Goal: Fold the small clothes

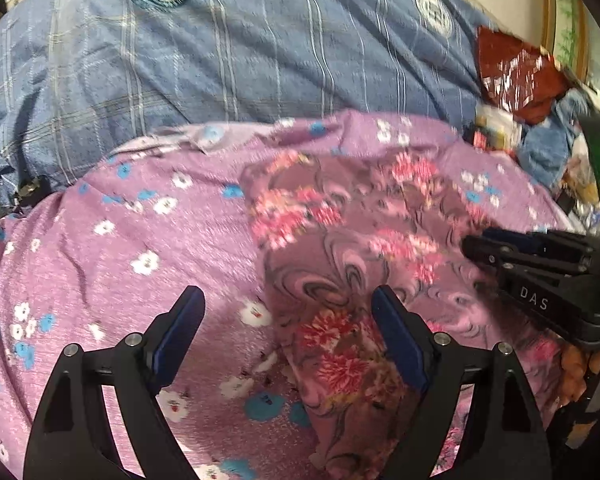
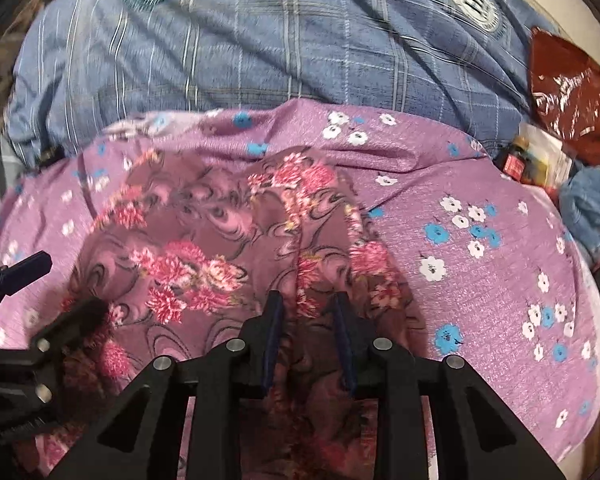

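A mauve garment (image 1: pixel 340 240) printed with pink and red flowers lies crumpled on a lilac cloth (image 1: pixel 140 240) dotted with white and blue flowers. My left gripper (image 1: pixel 286 296) hovers open over the garment's left edge, one finger over the lilac cloth and the other over the garment, with nothing pinched. From the right wrist view it shows at the left (image 2: pixel 66 284), jaws wide. My right gripper (image 2: pixel 307 298) is narrowly closed on a raised fold of the mauve garment (image 2: pixel 204 240), whose fabric fills the gap between the pads. It enters the left wrist view from the right (image 1: pixel 472 248).
A blue plaid bedsheet (image 2: pixel 280 40) covers the bed behind the lilac cloth (image 2: pixel 480 280). At the far right lie a shiny red bag (image 2: pixel 568 92), a small dark bottle with a red label (image 2: pixel 514 162) and a blue cloth (image 2: pixel 588 208).
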Available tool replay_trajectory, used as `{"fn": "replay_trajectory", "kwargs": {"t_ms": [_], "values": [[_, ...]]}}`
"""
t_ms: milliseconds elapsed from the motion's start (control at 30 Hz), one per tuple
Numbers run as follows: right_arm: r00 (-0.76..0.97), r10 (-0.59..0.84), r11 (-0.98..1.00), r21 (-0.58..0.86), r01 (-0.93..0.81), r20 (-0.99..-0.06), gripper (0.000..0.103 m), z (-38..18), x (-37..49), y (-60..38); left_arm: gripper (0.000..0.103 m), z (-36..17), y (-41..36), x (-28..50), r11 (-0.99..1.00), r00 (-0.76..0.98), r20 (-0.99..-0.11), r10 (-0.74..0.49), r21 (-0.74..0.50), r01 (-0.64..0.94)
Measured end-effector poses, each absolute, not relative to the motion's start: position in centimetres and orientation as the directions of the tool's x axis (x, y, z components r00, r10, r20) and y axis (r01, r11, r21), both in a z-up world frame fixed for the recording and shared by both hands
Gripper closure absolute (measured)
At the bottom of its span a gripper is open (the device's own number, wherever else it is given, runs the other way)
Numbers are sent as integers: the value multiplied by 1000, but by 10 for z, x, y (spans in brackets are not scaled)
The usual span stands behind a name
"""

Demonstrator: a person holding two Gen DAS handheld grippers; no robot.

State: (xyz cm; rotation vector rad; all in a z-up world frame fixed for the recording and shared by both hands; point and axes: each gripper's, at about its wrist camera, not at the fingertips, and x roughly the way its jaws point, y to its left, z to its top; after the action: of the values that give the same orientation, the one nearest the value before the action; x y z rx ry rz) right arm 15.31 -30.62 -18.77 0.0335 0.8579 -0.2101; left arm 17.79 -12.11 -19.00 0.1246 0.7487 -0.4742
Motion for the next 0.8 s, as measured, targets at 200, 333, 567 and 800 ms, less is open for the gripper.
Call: {"fn": "replay_trajectory", "kwargs": {"t_ms": [200,333,567,800], "values": [[644,-311,950,-209,232,-699,75,-187,148,-300,17,-182,-104,185,916,672,-657,-340,-71,394],[619,-319,948,-251,197,-718,75,-196,155,-291,17,-203,-116,190,914,622,-728,-288,-16,404],[629,-347,937,-285,201,-696,75,-196,151,-285,17,-200,-115,186,914,628,-720,-295,-20,406],[669,-363,929,-308,205,-649,75,-184,149,-278,17,-193,-111,184,918,650,-698,-300,-25,396]]}}
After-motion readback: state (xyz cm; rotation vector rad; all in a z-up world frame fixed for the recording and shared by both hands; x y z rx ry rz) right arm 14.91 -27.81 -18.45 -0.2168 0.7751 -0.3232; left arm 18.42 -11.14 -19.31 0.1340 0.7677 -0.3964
